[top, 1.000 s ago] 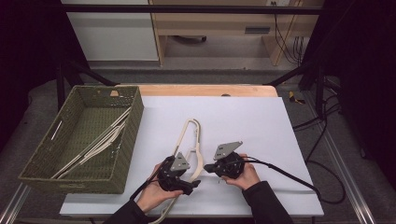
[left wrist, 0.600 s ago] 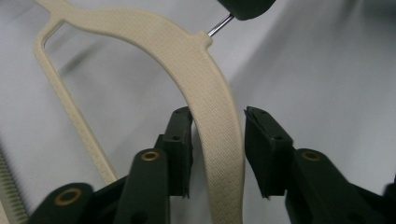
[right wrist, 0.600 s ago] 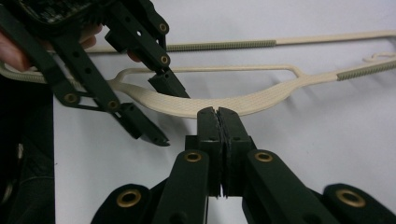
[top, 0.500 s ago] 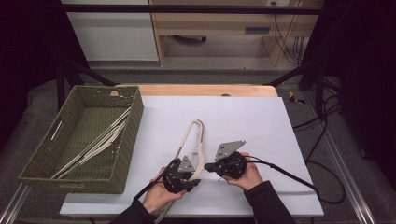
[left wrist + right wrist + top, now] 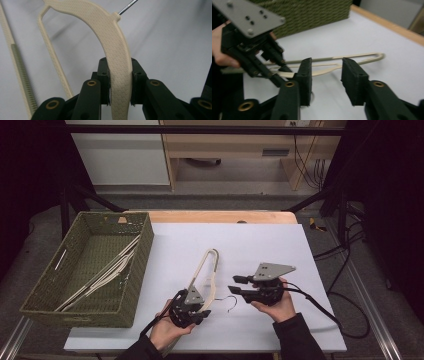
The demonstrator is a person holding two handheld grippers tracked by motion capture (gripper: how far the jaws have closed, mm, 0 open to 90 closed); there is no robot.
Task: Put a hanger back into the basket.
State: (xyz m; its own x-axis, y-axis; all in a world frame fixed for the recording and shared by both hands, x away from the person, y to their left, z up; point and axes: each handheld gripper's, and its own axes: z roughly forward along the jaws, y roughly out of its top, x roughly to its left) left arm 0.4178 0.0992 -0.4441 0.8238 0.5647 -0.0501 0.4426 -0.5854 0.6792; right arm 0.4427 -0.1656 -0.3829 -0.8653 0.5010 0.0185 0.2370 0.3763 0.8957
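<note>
A cream plastic hanger (image 5: 209, 270) lies on the white table (image 5: 260, 240), its thin metal hook (image 5: 231, 304) pointing toward the front. My left gripper (image 5: 200, 310) is shut on the hanger's curved shoulder (image 5: 120, 82); in the left gripper view the pads press both sides of it below the hook's stem (image 5: 127, 6). My right gripper (image 5: 235, 286) is held just right of the hook with its jaws open and nothing between them. In the right gripper view, its open gripper (image 5: 325, 75) faces the hanger (image 5: 359, 55) and the left gripper (image 5: 249, 45).
A green woven basket (image 5: 142, 245) stands at the table's left and holds several more cream hangers (image 5: 107, 272). Cables trail from both grippers off the front and right edges. A wooden strip (image 5: 220, 216) borders the table's far side.
The right gripper has drawn a little to the right, away from the left one. The hanger has shifted slightly right in the left gripper's hold, and its hook now shows between the two grippers.
</note>
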